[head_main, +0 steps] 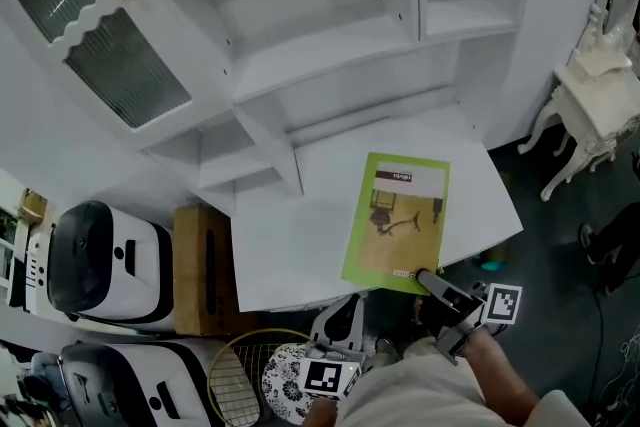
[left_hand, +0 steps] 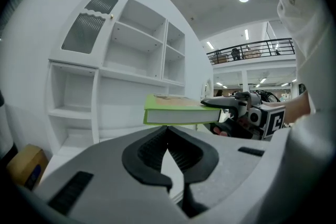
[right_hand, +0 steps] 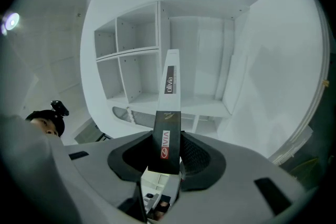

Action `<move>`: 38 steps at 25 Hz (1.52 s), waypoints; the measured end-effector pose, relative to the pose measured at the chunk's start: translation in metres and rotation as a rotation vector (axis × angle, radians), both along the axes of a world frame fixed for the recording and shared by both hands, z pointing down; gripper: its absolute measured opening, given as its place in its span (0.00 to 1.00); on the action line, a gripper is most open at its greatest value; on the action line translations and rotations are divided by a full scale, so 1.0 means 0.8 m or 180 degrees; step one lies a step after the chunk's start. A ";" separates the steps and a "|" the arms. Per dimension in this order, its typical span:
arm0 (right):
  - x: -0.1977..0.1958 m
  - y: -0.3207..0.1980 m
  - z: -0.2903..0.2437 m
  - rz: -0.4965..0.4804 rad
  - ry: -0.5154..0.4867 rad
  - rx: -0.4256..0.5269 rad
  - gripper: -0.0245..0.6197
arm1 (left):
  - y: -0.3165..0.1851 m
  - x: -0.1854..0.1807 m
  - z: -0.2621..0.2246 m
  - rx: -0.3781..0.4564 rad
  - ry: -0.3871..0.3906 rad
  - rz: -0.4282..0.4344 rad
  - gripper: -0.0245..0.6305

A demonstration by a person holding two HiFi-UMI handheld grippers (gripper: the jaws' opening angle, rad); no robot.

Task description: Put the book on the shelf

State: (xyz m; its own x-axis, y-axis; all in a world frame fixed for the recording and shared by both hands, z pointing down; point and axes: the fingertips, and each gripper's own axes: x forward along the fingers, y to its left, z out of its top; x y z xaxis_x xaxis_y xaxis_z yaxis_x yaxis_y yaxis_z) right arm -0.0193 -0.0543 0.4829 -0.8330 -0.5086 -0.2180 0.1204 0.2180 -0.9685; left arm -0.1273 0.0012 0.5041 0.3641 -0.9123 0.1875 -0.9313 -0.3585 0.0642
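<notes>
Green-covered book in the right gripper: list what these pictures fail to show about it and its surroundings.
- Cover print on the green-covered book: head view, too small to read.
- Its underside: faces down in the head view, edge-on in the left gripper view.
- Lower jaw of the right gripper: head view, beneath the book's corner.
- Middle of the white shelf unit: right gripper view, behind the book's spine.

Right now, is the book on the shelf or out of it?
Out: the right gripper clamps the book, flat, in front of the shelf.
</notes>
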 end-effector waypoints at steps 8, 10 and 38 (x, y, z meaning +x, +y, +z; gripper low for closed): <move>0.016 -0.068 -0.025 -0.0286 -0.0005 -0.0036 0.27 | -0.079 0.017 -0.003 -0.0001 0.0131 -0.0331 0.04; 0.020 -0.081 -0.029 -0.0336 0.0008 -0.0091 0.27 | -0.094 0.026 -0.003 0.0001 0.0091 -0.0365 0.04; -0.016 -0.127 -0.137 -0.0572 -0.0065 -0.0207 0.27 | -0.163 0.018 -0.005 0.0092 -0.0178 -0.0113 0.04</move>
State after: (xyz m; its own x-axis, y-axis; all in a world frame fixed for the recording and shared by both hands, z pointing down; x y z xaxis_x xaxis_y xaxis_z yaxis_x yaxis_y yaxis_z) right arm -0.0319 -0.1562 0.3731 -0.9074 -0.3655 -0.2073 0.1715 0.1281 -0.9768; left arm -0.1129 -0.1294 0.5001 0.3210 -0.9298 0.1799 -0.9454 -0.3260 0.0017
